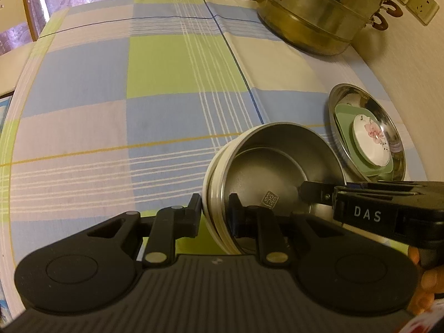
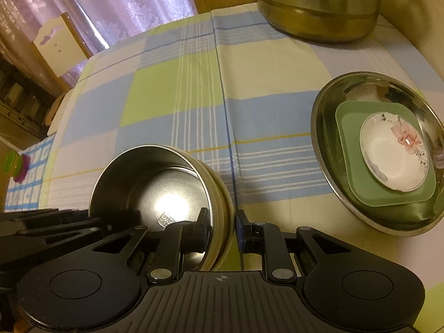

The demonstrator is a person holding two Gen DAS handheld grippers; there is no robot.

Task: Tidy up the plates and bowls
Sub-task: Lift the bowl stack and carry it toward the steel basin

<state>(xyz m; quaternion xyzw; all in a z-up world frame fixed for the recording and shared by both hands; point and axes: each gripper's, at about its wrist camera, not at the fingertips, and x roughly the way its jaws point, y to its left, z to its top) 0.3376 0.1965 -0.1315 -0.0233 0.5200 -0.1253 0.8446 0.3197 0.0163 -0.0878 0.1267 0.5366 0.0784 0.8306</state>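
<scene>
Checked tablecloth (image 1: 155, 63), steamer pot (image 1: 322, 14), lilac curtains (image 2: 125, 8) behind.

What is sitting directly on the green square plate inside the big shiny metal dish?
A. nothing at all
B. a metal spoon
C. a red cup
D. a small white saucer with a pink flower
D: in the right wrist view, a white saucer with a pink flower lies on the green square plate, which rests in the metal dish.
</scene>
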